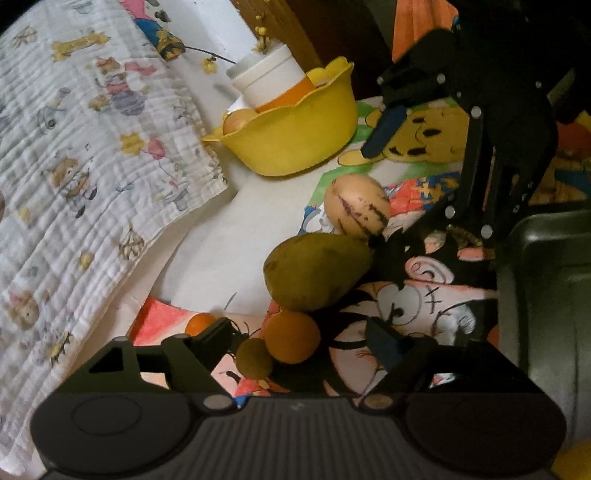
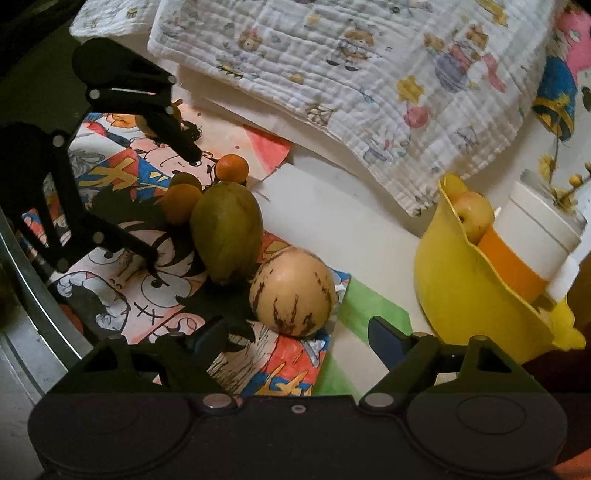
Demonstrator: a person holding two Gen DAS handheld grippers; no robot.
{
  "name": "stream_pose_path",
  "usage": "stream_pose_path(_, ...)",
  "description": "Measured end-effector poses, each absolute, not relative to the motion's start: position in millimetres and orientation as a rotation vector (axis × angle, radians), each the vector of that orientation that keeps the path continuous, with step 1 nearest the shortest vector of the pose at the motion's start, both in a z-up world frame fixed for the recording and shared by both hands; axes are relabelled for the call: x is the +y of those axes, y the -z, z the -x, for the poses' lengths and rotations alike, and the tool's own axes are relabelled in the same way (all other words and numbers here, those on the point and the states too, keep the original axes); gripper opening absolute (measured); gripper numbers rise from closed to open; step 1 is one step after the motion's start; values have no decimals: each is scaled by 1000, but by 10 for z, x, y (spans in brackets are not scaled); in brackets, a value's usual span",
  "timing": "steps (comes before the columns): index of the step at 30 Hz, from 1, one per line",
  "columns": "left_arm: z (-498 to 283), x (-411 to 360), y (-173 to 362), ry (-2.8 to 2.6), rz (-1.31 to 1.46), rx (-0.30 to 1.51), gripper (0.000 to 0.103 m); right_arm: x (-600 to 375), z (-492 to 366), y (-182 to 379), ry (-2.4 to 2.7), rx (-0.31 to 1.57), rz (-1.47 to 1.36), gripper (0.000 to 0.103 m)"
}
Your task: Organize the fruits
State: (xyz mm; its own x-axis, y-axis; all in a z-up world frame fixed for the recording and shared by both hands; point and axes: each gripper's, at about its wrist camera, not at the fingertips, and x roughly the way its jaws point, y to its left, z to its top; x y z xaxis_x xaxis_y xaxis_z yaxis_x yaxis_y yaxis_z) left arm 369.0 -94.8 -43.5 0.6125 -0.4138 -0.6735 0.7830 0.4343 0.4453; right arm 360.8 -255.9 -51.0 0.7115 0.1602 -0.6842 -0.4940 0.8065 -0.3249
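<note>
While we approach: both tools wide, empty.
Left gripper point(image 1: 295, 336): small orange fruits point(image 1: 291, 336) between fingers.
Right gripper point(image 2: 295, 332): striped melon point(image 2: 292, 291) at 12.
Yellow bowl point(image 2: 454, 295): at 2, our presumed destination.

A white worktop point(image 2: 332, 221) carries colourful cartoon drawings point(image 2: 122, 295) and a crinkled white cloth printed with small bears point(image 2: 369, 74), while a dark grey plastic edge point(image 1: 546, 277) stands at one side and brown wood point(image 1: 303, 33) shows behind in dim, warm light.
</note>
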Motion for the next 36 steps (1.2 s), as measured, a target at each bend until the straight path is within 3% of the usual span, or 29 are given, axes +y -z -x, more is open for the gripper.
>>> stream_pose_path(10,-3807,-955,468,784,-772,541,62,-2458,-3745,538,-385,693,540,74)
stream_pose_path(17,-3852,-969,461,804,-745,575,47,-2468,-3789,564,-389,696,496,62)
stream_pose_path(20,-3872,-982,452,801,-736,596,46,-2464,-3779,567,-383,697,465,57)
stream_pose_path(26,-3862,-1019,460,765,-756,613,37,-2456,-3779,569,-345,700,411,56)
stream_pose_path(36,-3762,-952,378,724,-658,654,37,-2478,-3562,513,-316,637,397,55)
